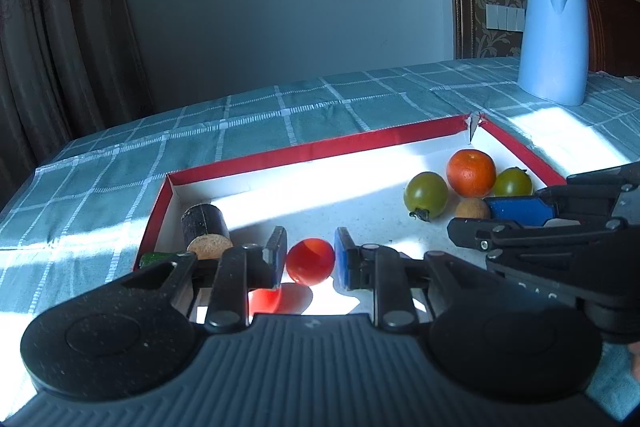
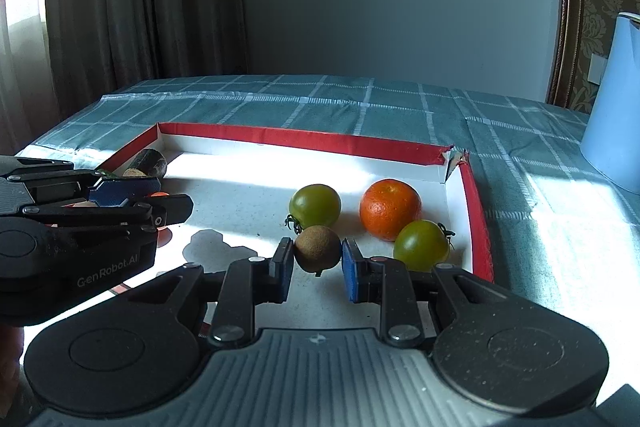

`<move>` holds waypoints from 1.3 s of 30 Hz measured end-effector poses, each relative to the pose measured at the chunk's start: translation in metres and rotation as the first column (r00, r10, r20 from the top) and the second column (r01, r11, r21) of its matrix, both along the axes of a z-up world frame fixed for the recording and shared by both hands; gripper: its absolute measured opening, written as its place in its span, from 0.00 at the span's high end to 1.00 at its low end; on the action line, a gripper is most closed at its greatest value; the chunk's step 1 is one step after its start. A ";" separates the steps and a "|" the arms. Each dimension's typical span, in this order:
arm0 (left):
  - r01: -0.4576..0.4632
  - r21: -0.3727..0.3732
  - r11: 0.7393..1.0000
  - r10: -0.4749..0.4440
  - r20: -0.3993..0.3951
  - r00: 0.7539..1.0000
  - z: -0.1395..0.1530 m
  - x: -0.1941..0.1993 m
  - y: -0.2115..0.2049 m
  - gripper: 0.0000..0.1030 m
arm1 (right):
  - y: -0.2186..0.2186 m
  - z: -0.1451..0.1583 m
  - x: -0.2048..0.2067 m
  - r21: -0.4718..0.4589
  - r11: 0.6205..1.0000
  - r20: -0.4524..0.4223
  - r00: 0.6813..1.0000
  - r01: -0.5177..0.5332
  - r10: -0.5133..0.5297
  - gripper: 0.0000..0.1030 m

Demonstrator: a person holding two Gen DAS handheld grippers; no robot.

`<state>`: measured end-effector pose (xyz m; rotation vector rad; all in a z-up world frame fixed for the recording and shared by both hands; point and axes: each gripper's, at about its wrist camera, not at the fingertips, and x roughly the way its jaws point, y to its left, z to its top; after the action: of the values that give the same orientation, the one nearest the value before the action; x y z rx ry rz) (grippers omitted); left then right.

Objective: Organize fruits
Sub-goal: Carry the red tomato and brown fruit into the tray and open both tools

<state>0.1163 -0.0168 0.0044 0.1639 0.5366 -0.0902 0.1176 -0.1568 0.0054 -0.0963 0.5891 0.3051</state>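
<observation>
Seemingly to sort by kind, the left gripper (image 1: 310, 259) pinched a smooth, glossy red tomato (image 1: 310, 261) over the left end of the red-walled cardboard tray (image 1: 304, 149), near a dark cylinder (image 1: 204, 225). Rightward, the right gripper (image 2: 316, 261) clamped a fuzzy brown kiwi (image 2: 317, 248) beside two green tomatoes (image 2: 315, 205) and a dimpled orange (image 2: 390, 209) on the checked bench (image 1: 260, 115).

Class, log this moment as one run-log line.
left gripper: shut on red tomato | right gripper: shut on kiwi | both over red-rimmed tray
</observation>
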 end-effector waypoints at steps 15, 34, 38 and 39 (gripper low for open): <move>-0.053 0.011 0.999 0.054 -0.055 0.997 -0.012 0.037 0.003 0.76 | 0.016 -0.010 0.038 -0.057 0.998 -0.028 0.999 0.025 -0.027 0.76; -0.067 0.003 0.998 0.067 -0.042 0.997 -0.013 0.035 0.008 0.37 | 0.011 -0.010 0.041 -0.021 0.999 -0.039 0.999 0.029 -0.030 0.73; -0.074 -0.011 0.997 0.073 -0.023 0.997 -0.010 0.031 0.010 0.28 | 0.010 -0.010 0.041 -0.020 1.000 -0.039 0.999 0.020 -0.021 0.72; -0.097 0.008 0.995 0.097 -0.004 0.995 -0.009 0.029 0.009 0.24 | 0.009 -0.010 0.040 -0.020 1.000 -0.039 0.999 0.021 -0.021 0.72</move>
<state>0.1454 -0.0078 -0.0051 0.1445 0.5486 0.0063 0.1581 -0.1474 -0.0044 -0.1028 0.6312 0.2816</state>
